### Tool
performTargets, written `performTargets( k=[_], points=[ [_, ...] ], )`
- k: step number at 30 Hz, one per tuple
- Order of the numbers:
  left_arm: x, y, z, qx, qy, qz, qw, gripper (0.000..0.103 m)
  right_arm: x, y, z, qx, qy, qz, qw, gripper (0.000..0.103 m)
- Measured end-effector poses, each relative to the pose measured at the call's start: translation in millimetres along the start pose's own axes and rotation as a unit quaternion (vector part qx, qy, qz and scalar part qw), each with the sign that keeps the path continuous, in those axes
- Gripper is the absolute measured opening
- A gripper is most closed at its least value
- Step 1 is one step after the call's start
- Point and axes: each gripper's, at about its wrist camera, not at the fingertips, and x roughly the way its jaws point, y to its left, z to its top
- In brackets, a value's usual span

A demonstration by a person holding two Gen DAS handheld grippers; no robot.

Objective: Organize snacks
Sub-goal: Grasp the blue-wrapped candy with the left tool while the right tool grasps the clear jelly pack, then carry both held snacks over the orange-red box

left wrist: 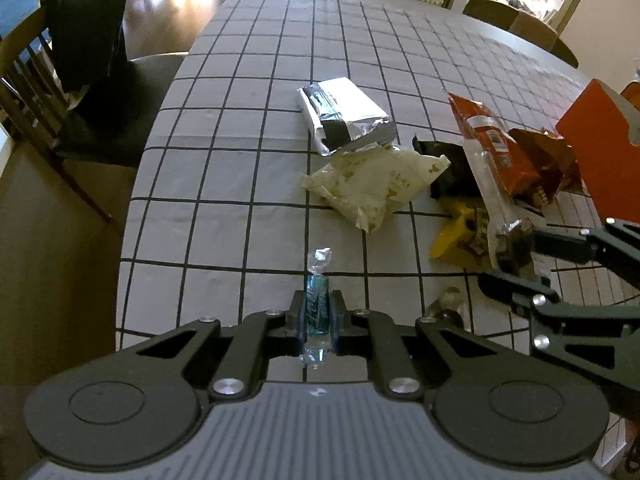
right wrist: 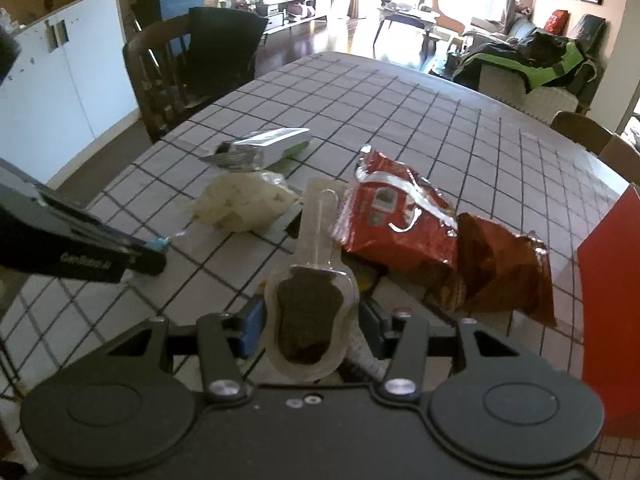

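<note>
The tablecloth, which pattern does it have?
The tablecloth is pale grey with a black grid; clearest in left wrist view.

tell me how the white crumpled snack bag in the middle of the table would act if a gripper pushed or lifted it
The white snack bag looks puffy and creased, so it is probably light and would likely slide on the tablecloth. Its soft film would likely dent and sag if pinched at one corner.

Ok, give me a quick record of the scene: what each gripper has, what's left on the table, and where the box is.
left gripper: shut on blue candy
right gripper: shut on clear spoon-shaped packet
table: checked cloth
loose snacks: silver pack, white bag, red bag, yellow packet
orange box: upright, right edge of table
</note>
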Motion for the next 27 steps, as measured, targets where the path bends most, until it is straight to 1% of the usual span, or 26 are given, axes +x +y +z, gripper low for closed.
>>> performTargets(
  k=[6, 13, 17, 21, 27],
  points=[
    [-14.6, 0.6, -5.3, -0.003, -0.005, -0.009, 0.9999, 0.011, -20.7, 4.0, -6.8, 0.014, -0.006, 0.013, 1.0, 0.05],
    [-43.3, -12.9, -6.3, 0.013, -0.023, -0.017, 0.9995, 0.011, -56.2, -1.4, -8.4, 0.04, -0.02, 0.016, 0.999, 0.05],
    [-62.7, -28.0, -2.4, 0.027, -0.044, -0.02, 0.9985, 0.011, -80.5, -8.9, -8.6, 0.05, -0.032, 0.013, 0.998, 0.05],
    [-77.7, -47.9, 7.6, 0.043, -0.063, -0.032, 0.9966, 0.011, -105.0, -20.8, -9.1, 0.057, -0.047, 0.003, 0.997, 0.05],
    [-92.6, -90.2, 21.0, 0.08, -0.085, -0.053, 0.9918, 0.011, -135.3, -46.3, -10.2, 0.057, -0.064, -0.027, 0.996, 0.05]
  ],
)
